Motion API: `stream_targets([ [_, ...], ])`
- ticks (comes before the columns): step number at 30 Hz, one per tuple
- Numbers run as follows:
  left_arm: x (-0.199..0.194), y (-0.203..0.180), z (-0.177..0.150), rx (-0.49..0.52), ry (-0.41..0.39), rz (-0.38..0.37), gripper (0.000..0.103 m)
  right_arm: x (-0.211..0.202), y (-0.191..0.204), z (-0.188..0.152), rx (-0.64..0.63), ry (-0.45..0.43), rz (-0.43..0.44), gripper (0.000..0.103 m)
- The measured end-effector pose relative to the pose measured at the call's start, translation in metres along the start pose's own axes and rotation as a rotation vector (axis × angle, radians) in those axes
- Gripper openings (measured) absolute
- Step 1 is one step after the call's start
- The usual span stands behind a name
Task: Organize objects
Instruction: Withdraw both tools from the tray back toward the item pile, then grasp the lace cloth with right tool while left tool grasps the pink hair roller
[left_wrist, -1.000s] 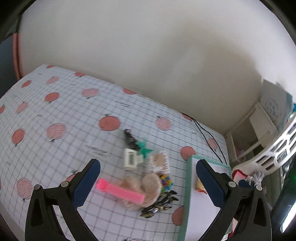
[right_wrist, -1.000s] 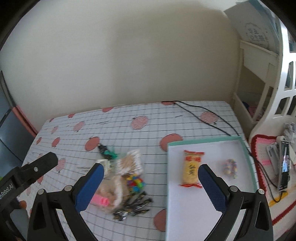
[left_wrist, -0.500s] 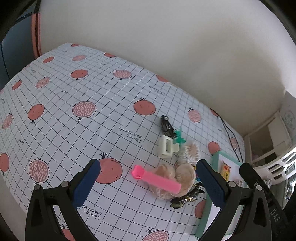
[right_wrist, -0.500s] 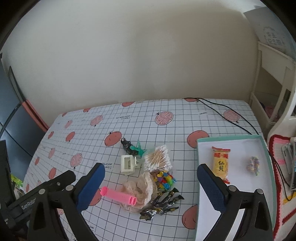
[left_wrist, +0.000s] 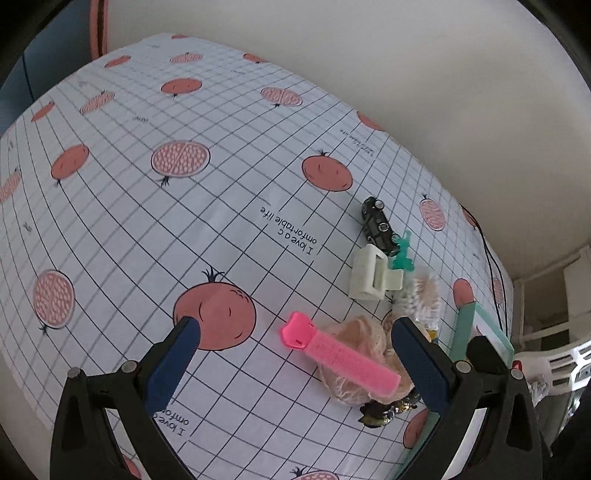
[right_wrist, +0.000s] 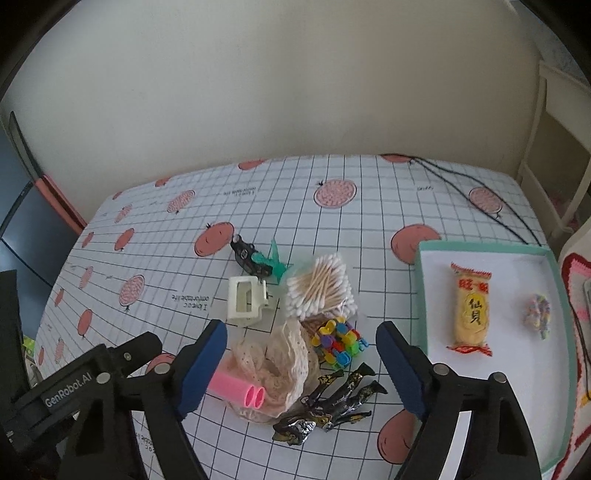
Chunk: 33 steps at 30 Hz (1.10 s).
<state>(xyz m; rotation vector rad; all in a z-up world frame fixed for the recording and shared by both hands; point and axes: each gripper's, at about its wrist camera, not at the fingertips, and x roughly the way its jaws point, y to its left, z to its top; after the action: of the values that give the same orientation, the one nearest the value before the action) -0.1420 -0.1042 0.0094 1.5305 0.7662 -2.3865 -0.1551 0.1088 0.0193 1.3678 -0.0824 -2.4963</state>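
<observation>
We hold both grippers spread wide and empty: left gripper (left_wrist: 293, 349), right gripper (right_wrist: 301, 352). The pink clip (left_wrist: 338, 354) lies across the beige lace bundle (right_wrist: 275, 360), well left of the tray (right_wrist: 424, 295).

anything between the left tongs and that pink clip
Nothing visible does. The open left tongs have bare tablecloth ahead of the flat pink plastic clip, whose far end rests on the beige lace fabric.

Both the left claw (left_wrist: 295, 343) and right claw (right_wrist: 301, 349) hang with fingers spread wide, seemingly gripping nothing.
</observation>
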Motion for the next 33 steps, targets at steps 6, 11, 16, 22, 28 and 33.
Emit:
stream_targets([
  [6,0.015,0.002,0.0,-0.027,0.022,-0.01,0.101,0.019,-0.004,-0.004,0.028,0.022,0.036,0.076],
  [11,0.027,0.005,-0.003,-0.067,0.046,-0.034,0.1,0.033,-0.006,-0.008,0.044,0.044,0.057,0.064],
  [16,0.037,0.005,-0.006,-0.098,0.072,-0.055,0.092,0.047,-0.008,-0.013,0.058,0.08,0.071,0.052],
  [22,0.049,0.004,-0.009,-0.132,0.097,-0.088,0.085,0.054,-0.006,-0.016,0.037,0.09,0.07,0.045],
  [28,0.057,0.004,-0.011,-0.148,0.116,-0.101,0.08,0.054,-0.004,-0.017,0.018,0.103,0.078,0.039],
  [33,0.062,0.001,-0.015,-0.149,0.124,-0.098,0.078,0.06,-0.003,-0.018,0.027,0.135,0.105,0.035],
])
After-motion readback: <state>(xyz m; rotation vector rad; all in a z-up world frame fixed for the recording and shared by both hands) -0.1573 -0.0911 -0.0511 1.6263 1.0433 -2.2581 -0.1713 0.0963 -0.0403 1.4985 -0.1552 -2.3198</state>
